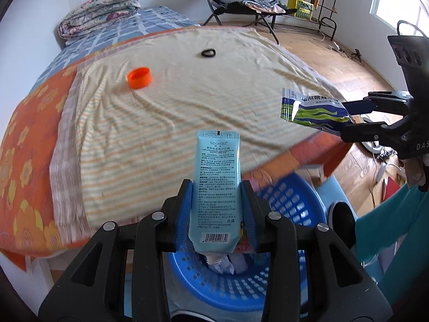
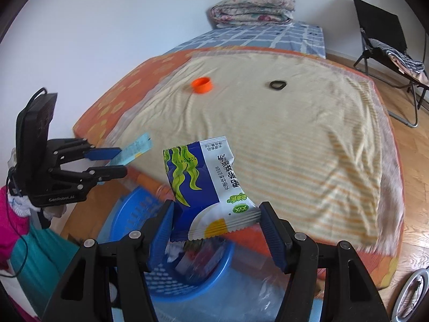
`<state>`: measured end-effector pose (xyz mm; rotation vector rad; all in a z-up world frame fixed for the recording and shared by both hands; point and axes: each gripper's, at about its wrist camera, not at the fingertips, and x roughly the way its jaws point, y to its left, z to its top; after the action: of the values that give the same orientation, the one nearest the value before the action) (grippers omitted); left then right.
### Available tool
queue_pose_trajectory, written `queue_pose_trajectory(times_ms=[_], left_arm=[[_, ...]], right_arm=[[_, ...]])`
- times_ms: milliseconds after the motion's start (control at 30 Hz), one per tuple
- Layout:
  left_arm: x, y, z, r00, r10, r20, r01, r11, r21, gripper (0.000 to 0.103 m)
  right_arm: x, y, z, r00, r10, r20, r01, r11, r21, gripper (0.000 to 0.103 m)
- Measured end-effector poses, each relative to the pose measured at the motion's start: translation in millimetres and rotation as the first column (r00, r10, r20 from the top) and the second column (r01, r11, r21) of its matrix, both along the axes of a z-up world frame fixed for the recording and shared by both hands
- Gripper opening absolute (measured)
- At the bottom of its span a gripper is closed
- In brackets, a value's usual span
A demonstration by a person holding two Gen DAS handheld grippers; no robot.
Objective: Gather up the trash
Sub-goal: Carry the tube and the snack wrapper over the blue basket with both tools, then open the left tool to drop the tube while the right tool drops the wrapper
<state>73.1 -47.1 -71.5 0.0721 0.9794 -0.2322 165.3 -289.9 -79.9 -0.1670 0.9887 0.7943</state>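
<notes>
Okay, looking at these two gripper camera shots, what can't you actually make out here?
- Blue basket contents: left wrist view, mostly hidden behind the hand cream tube and left gripper.
- Same basket, right wrist view: motion-blurred, partly behind the snack packet and right gripper.
- Tube's small print: too small.

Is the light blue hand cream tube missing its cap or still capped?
Uncapped. The light blue hand cream tube, clamped in the left tool, shows a bare white threaded neck at its lower end above the blue plastic basket.

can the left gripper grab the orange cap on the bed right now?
Probably not: the left gripper is shut on the hand cream tube above the blue basket. The path to the orange cap looks free.
</notes>
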Motion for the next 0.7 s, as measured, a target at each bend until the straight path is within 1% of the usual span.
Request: queue_pose_trajectory(times_ms=[133, 300, 700], left_arm=[[-15, -1, -9, 1.0, -0.002, -0.026, 0.002, 1.0, -0.005, 0.036], [-31, -2, -21, 0.998, -0.007, -0.06, 0.006, 1.0, -0.009, 0.036], [-53, -11, -51, 0.989, -0.042, -0.144, 0.043, 0.999, -0.001, 0.036]], right_arm=[[-18, 1, -8, 0.999, 0.028, -0.027, -0.028, 1.0, 0.001, 0.065], [-36, 6, -15, 0.997, 0.073, -0.031, -0.074, 0.997, -0.018, 0.065], [-61, 20, -43, 0.988, 0.124, -0.094, -0.13, 0.99, -0.059, 0.065]])
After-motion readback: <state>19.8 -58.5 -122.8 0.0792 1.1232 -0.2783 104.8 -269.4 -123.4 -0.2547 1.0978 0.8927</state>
